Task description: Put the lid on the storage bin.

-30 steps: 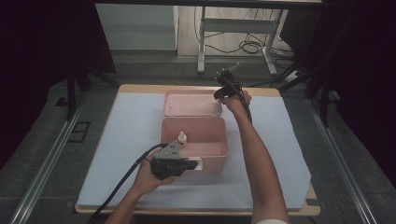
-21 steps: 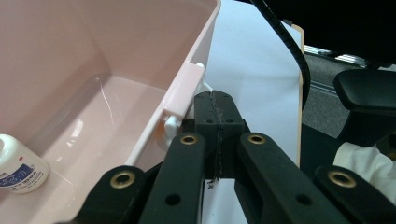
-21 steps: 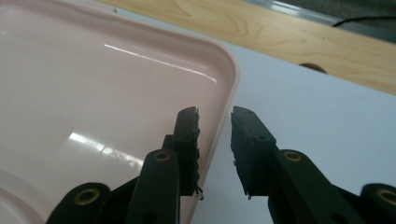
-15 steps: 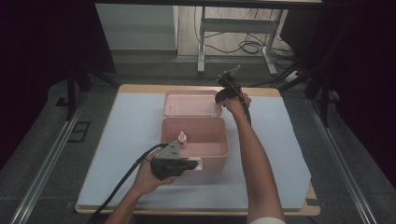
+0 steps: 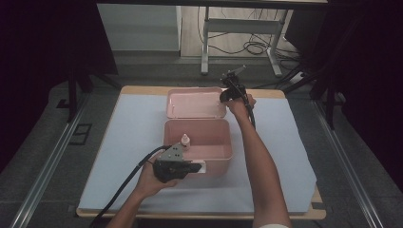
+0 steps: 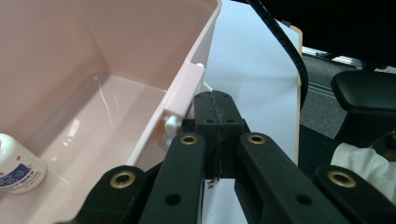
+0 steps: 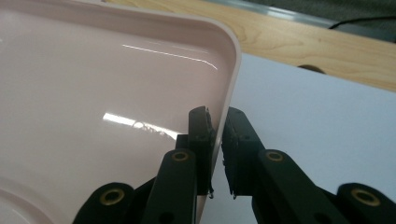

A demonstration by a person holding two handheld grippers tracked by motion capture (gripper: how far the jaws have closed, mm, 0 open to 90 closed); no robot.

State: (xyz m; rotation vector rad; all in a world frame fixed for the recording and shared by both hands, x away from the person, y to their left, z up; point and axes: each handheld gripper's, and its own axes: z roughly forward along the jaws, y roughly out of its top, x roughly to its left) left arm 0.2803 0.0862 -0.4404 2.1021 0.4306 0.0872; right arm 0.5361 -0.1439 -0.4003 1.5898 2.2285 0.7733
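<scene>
Pink plastic makes up the box (image 5: 198, 140) and its lid (image 5: 196, 103), which lies open behind it; the right gripper (image 7: 217, 125) straddles the lid's right rim near the far corner, its jaws having just been closing, one pad inside against the rim, the other outside with a thin gap showing, so no firm clench yet; right of it lies bare white sheet (image 5: 278, 142), then the table's (image 5: 266, 92) wooden edge. The left gripper (image 6: 219, 105) is clenched on nothing, its tips just beside the box's near wall and its latch (image 6: 180, 100); a small white bottle (image 6: 16, 165) stands inside the box, left of those tips. Dark floor and cables (image 5: 247, 47) lie beyond the table.
</scene>
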